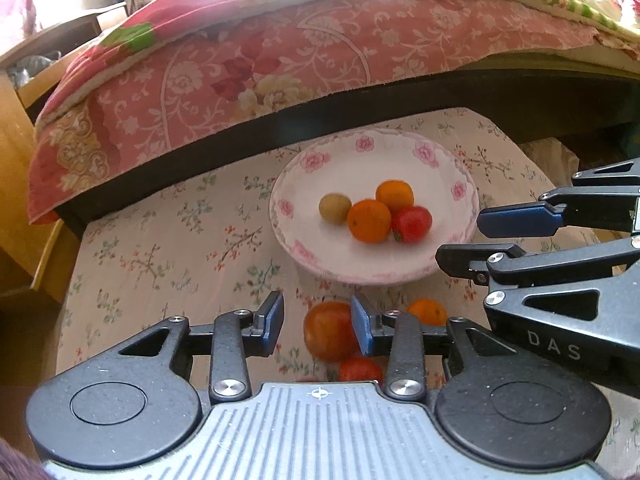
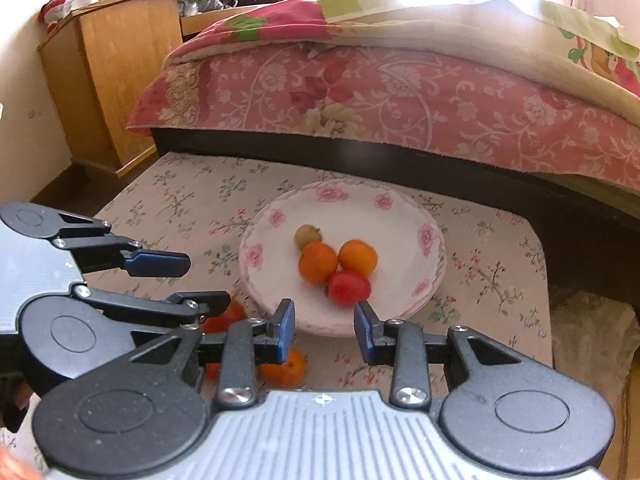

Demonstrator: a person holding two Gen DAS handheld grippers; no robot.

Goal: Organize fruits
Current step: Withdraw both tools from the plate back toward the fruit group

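- Fruit first: the flowered plate [image 1: 452,264] sits mid-frame on the bench [image 1: 168,240] and already holds four pieces, a greenish-brown fruit [image 1: 334,208], two oranges [image 1: 369,221] and a red tomato [image 1: 412,224], all bunched together and touching.
- Loose ones are at the bottom of the left wrist view, in front of the plate: a big reddish-orange tomato [image 1: 328,330], a small orange [image 1: 428,311] to its right, and another red one [image 1: 358,370] lower down, partly hidden by the tool.
- The left gripper [image 1: 318,326] hangs over that big tomato. Jaws are parted a bit with nothing clamped; the tomato looks to be below them, not between the pads.
- The right gripper [image 2: 325,330] is near the plate's front rim in its own view, jaws narrowly apart and empty.
- My read: roughly half done, between picks. Next move probably needs one set of jaws opened wider than the big tomato, then lowered around it and squeezed gently, since it could bruise or roll off.
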